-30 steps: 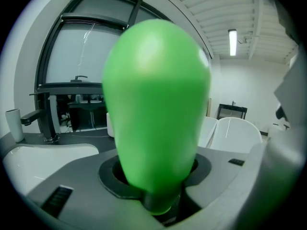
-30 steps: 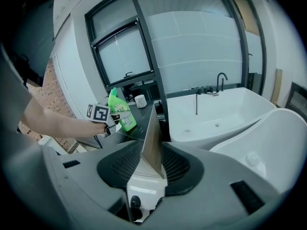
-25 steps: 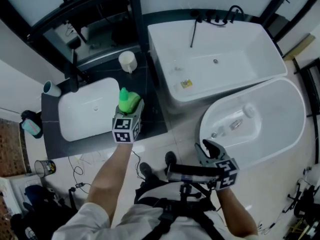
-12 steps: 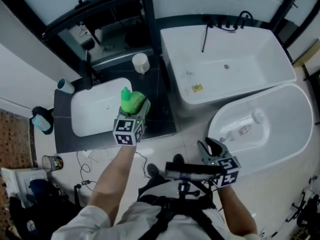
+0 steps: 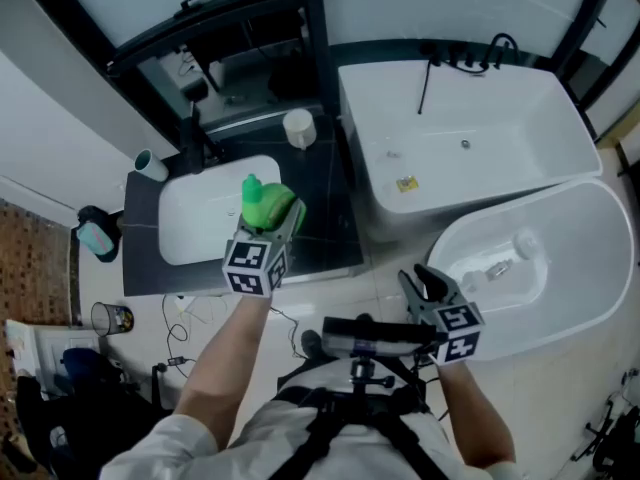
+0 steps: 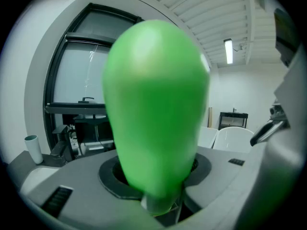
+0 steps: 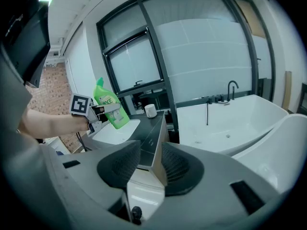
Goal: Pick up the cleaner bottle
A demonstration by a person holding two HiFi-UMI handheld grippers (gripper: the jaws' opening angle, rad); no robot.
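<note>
Bottle gripped in the air over the basin

Bright green and rounded, the cleaner bottle [image 5: 265, 205] is hanging clear of the dark counter [image 5: 325, 230], over the right end of the white washbasin [image 5: 205, 223]. In the right gripper view it [image 7: 111, 107] is leaning with its green cap up and to the left, and a label is showing on its side, too small to read. The left gripper [image 5: 270, 218] is clamping it between its jaws, and the marker cube is covering the bottle's lower end in the head view. In the left gripper view the bottle [image 6: 156, 109] is filling the middle as a blurred green mass, hiding most of the jaws and the room behind. The right gripper [image 5: 425, 283] is hovering well apart near a white bathtub [image 5: 585, 268], its jaws standing apart with nothing between them [image 7: 151, 159]. A pale cup [image 5: 150, 165] is standing at the counter's far left corner, its contents impossible to make out.
</note>
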